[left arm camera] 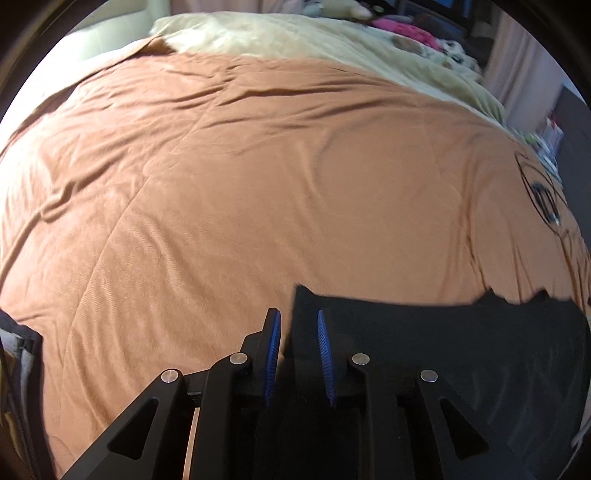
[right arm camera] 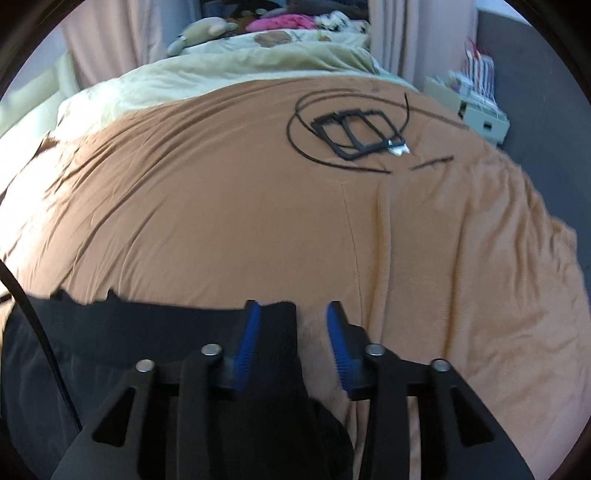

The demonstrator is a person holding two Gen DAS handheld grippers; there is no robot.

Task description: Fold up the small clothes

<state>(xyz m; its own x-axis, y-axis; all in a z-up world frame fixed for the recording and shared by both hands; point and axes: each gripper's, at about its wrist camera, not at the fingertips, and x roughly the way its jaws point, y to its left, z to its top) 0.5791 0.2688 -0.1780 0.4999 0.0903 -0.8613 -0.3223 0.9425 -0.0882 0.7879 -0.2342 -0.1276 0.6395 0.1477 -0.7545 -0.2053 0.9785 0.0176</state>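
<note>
A home bedroom: a bed under an orange-brown sheet, a cream comforter, stuffed toys heaped at the far end, pinkish curtains behind.

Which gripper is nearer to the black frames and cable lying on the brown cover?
Right. The black frames lie ahead of the right gripper, up the brown cover. From the left gripper they sit far off at the right edge.

No legible text, label, brand, number or sign appears in either view. Items on the far shelf are too blurred to read.
</note>
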